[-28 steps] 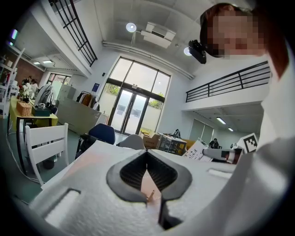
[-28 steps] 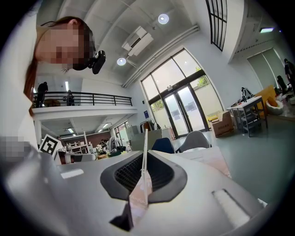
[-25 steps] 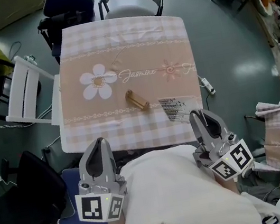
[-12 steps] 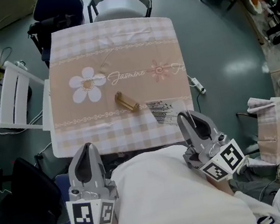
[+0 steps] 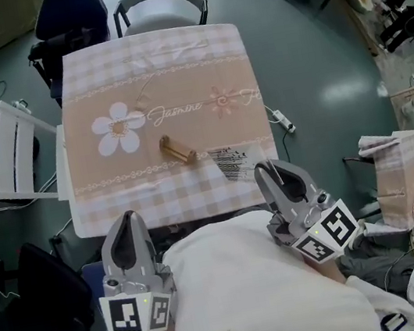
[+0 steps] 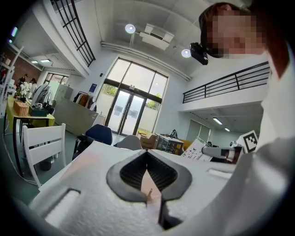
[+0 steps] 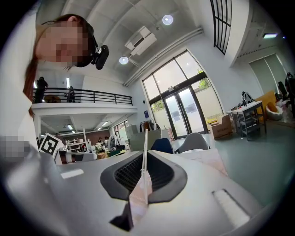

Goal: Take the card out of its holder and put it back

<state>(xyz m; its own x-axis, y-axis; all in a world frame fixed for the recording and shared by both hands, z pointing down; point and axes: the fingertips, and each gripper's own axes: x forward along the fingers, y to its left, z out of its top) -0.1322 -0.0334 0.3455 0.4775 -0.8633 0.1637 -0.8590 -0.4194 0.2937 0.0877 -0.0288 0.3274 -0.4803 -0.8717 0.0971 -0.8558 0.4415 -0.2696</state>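
Right tongs [image 5: 265, 168] clamped on card [image 5: 232, 161] edge; card out, just right of holder [image 5: 177, 150]. Left tongs [image 5: 127, 217] together, empty, well back from holder. Risks: thin card twists in my grip, misses slot; unsteadied holder slides or tips when nudged.

The card [image 5: 232, 161], white with black barcode-like print, is out of its holder and pinched edge-on in the right gripper [image 5: 265, 168]. The holder [image 5: 177, 149], a small wooden bar, lies slanted on the tablecloth [image 5: 149, 60], near the card's left.
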